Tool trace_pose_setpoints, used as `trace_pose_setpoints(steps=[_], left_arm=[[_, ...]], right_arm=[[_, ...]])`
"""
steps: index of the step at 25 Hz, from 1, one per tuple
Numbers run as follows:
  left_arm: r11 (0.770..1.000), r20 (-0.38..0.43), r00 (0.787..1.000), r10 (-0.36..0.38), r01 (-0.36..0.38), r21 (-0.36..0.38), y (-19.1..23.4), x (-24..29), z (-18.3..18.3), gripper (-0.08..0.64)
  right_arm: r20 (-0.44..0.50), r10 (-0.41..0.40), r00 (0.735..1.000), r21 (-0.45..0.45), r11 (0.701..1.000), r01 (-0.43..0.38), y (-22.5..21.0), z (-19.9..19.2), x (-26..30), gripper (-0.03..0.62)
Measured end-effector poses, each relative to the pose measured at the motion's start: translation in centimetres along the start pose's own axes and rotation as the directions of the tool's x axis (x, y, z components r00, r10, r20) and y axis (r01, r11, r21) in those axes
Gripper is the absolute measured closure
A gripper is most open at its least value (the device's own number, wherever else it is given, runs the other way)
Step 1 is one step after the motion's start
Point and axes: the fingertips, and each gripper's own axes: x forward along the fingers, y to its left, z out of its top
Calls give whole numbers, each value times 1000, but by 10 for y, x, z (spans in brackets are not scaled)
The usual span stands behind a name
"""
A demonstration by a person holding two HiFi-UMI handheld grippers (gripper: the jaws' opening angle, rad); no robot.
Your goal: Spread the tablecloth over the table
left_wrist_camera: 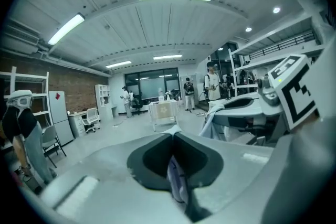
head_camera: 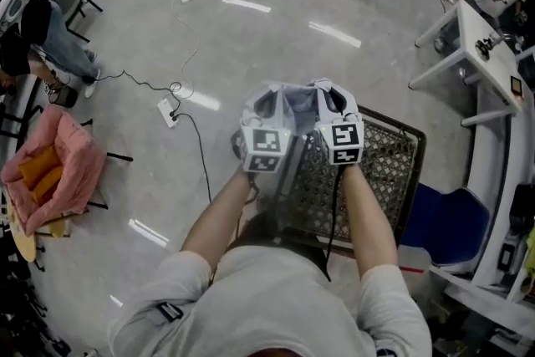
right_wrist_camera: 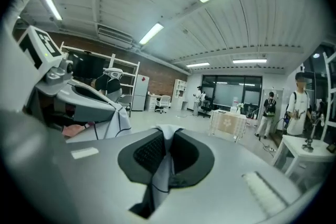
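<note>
The tablecloth [head_camera: 292, 101] is a white cloth with thin dark lines, bunched between both grippers, which I hold up close in front of me. My left gripper [head_camera: 267, 106] is shut on a fold of it [left_wrist_camera: 176, 178]. My right gripper [head_camera: 331, 98] is also shut on the cloth, which hangs down through its jaws [right_wrist_camera: 160, 166]. The two grippers are side by side, a short way apart. A small table [left_wrist_camera: 164, 111] stands far across the room, draped in a pale cloth, and it is visible in the right gripper view as well [right_wrist_camera: 228, 124].
A black mesh cart [head_camera: 389, 156] stands right below my arms, with a blue chair [head_camera: 448, 223] beside it. White workbenches [head_camera: 478, 39] line the right side. A power strip and cable [head_camera: 170, 112] lie on the floor, and a pink-lined seat [head_camera: 60, 167] is at left. People stand in the distance [left_wrist_camera: 211, 84].
</note>
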Motion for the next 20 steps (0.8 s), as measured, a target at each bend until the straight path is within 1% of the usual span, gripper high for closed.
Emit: trace_pose_setpoints(steps=[2,4,8,11,13,15,17,20], left_arm=[[1000,-14,1000,-21,21,-4,-4,26,-1,538],[999,-25,999,-32,32,-6,-7,51,-1,538],[1000,-32,999,-29,29,2,-15,86,1,538],[1000,-34,999,-24,23,-5,-21,109,8,538],[1000,-27,999,-21,22,6,-25,123,20,538],[1000,-18,1000,-10,10,21,-26,134,35,538],[999,4,1000,1,-1,32,-27,142,52,538],[999,42,999,12,-14,50,-27,152,81,538]], right_arm=[[-12,-17,1000,38,999,17,-18,-13,11,583],[-21,-29,999,47,998,30,-36,-24,18,583],[-13,-59,998,66,996,60,-76,-37,26,583],[11,-83,996,81,993,82,-105,-39,31,583],[24,-89,996,89,992,87,-121,-40,30,583],[29,-107,994,120,987,102,-141,-43,23,583],[37,-144,989,153,979,137,-171,-44,12,583],[47,-202,978,160,968,192,-218,-44,-8,583]])
